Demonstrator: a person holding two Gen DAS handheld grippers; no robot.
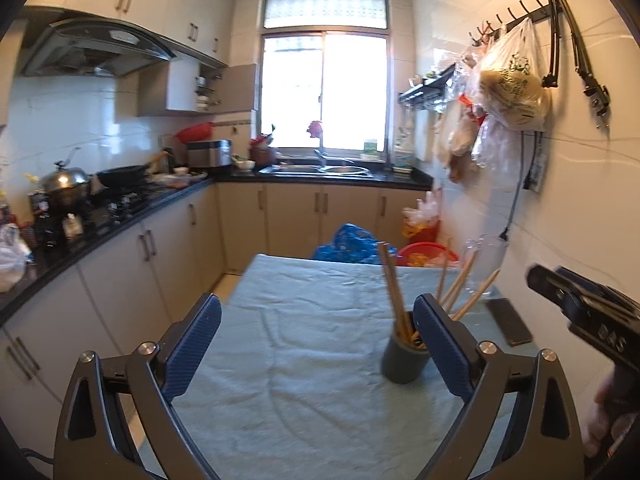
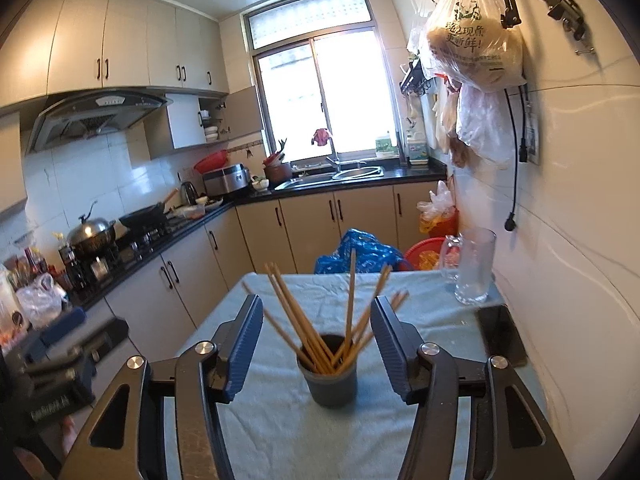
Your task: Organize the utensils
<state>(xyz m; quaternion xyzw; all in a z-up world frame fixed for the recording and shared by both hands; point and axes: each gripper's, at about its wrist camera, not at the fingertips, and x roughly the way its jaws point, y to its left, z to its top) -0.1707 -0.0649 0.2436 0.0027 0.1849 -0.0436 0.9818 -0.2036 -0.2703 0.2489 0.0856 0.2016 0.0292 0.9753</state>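
Kitchen table (image 2: 280,420) wore a blue towel; chopstick holder (image 2: 333,380) stood upright; left gripper (image 1: 316,344) and right gripper (image 2: 316,344) both gaped, empty.

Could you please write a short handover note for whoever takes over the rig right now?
Left gripper: open, empty, above the cloth, left of the cup.
Right gripper: open, empty, lined up with the cup, jaws either side, apart from it.
Chopsticks: standing fanned out in the cup; none seen lying on the cloth.
Glass jug and phone sit by the wall.
Done: chopsticks seem all collected.
Left: probably nothing but a check of the cloth outside the views.
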